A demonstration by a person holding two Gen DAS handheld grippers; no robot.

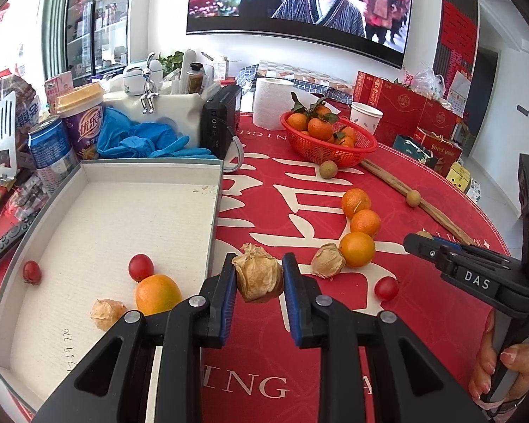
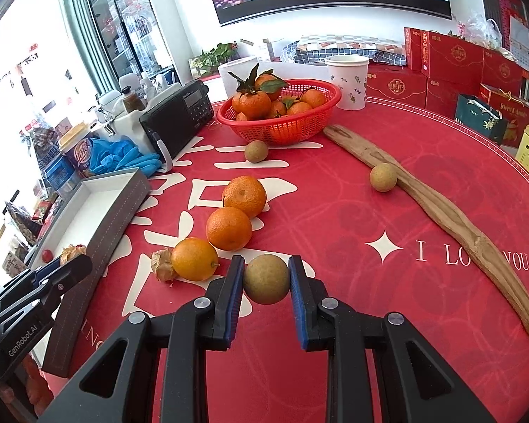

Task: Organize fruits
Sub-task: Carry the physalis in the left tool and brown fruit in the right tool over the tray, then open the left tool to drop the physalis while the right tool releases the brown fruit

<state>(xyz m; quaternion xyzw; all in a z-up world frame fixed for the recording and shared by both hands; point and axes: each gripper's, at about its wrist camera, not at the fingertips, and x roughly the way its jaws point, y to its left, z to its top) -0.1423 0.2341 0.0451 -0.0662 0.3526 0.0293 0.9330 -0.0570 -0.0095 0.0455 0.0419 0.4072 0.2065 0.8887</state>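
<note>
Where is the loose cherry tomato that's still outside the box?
In the left wrist view the cherry tomato lies on the red tablecloth, right of the left gripper, just below the nearest orange.

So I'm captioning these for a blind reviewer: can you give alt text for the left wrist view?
The left gripper is shut on a papery husked fruit beside a shallow white tray that holds an orange, two cherry tomatoes and another husked fruit. More fruit lies on the red tablecloth.

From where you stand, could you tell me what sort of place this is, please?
Most likely a home living or dining room: a large screen on the wall, a table under a red cloth with a basket of tangerines, and red gift boxes stacked behind.
</note>
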